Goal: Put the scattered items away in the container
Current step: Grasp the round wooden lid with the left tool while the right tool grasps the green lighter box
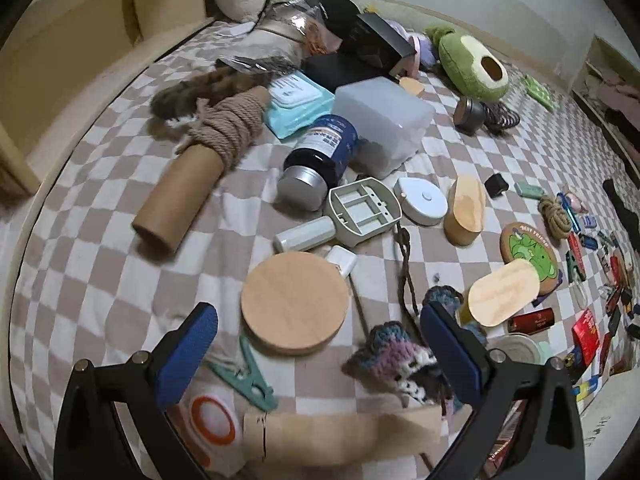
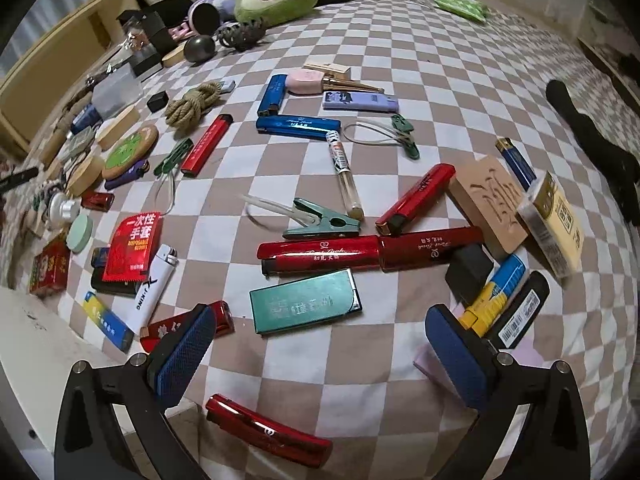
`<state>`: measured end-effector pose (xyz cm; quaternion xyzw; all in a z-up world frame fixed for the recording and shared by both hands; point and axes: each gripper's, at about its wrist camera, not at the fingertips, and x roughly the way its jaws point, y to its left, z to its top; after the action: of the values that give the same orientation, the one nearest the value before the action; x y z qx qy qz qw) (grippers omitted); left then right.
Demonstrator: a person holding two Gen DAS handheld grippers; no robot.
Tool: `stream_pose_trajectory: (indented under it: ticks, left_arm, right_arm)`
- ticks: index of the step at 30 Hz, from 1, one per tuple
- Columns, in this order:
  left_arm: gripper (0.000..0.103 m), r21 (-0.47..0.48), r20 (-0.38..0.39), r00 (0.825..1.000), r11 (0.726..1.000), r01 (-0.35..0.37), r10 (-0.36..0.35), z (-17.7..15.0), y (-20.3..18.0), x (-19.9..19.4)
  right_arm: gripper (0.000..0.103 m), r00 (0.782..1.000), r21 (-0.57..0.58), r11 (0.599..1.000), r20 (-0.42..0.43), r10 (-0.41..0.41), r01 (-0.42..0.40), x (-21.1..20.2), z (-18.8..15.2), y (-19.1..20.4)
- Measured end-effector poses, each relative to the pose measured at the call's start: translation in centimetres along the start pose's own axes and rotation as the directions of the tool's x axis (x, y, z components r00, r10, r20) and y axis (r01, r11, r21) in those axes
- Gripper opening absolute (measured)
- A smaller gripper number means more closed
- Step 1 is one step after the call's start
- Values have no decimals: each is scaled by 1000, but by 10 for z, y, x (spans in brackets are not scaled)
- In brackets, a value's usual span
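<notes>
— We see the cardboard tube [image 1: 344, 438] at the lower edge of the left wrist view blurred, its right end smeared.

— And the red lighter [image 2: 269, 431] at the bottom of the right wrist view is partly hidden behind the right hand-held gripper [image 2: 320, 354], while we cannot read the small items at far left.

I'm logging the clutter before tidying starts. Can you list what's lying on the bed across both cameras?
Cardboard tube: one, brown, wound with rope, left side.
Wooden lid: one round, pale, just ahead of the left gripper.
Bottle: one, dark blue, lying by the frosted box.
Avocado plush: one, green, far end.
Clothes peg: one, green, mid-bed.
Flat case: one, teal, just ahead of the right gripper.
Lighters: many, red, blue, white and purple, scattered.
Left gripper: open, empty.
Right gripper: open, empty.
</notes>
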<state>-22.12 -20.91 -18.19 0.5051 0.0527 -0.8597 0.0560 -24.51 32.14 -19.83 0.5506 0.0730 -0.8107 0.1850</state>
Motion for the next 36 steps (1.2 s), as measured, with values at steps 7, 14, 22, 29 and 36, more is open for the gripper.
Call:
stream_pose_trajectory:
  ticks: [7,14,22,29,36]
  left_arm:
    - [98,-1,-39,999,1000,-10,10,2,0,24]
    - [84,25,-52,998,999,-25,26,-3,1,38]
    - [69,48,-59,997,998,-42,44,-9,3,43]
    - [69,56,-52,998,998,-40,42,-9,5,43]
    - [68,50,-44,998,998,-43,46,-9,5,43]
  right_arm:
    - [103,1000,-40,999,-8,-6,6,10,1,1]
    - [103,998,-133,990,-42,-46,41,26,-3,9]
    - [90,996,-178,982,-48,-75,66,42,4,12]
    - [90,996,-187,981,-58,-66,54,46,5,9]
    - [69,996,-224,974,-67,-60,44,42,7,15]
